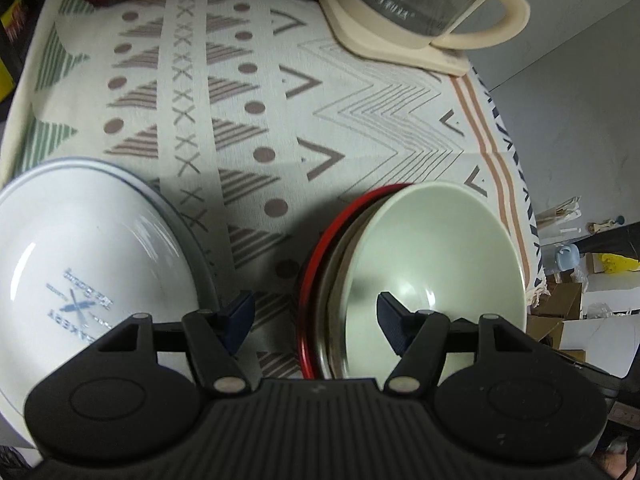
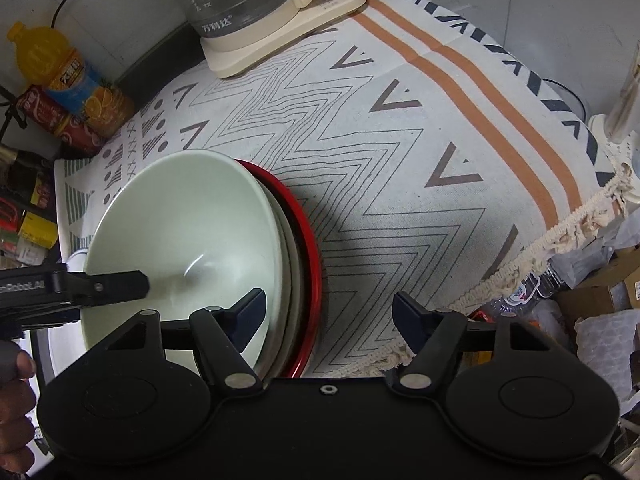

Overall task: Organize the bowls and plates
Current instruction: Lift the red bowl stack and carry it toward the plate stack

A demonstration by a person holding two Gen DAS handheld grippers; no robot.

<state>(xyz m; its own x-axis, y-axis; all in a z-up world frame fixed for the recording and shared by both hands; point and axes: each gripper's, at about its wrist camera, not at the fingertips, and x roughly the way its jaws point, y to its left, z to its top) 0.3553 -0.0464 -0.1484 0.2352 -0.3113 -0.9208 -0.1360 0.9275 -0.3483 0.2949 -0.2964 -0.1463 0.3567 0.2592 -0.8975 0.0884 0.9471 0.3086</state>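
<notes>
Green bowl (image 1: 432,256): pale green, topmost of a nested stack near the bench's front edge, sitting in a metal-looking dish.
Red plate (image 1: 310,280): bottom of that stack, its rim showing round the side.
White bowl (image 1: 88,264): just left of the stack, blue print inside, apart from it.
Left gripper (image 1: 316,320): open, empty, one finger over the green bowl, the other over cloth.
Right gripper (image 2: 328,314): open, empty, straddling the stack's right rim.
Tablecloth (image 2: 400,140): patterned, covering the bench.
Kettle (image 2: 248,4): glass, on a cream base at the back.
Juice bottle (image 2: 60,68): orange, back left.
</notes>
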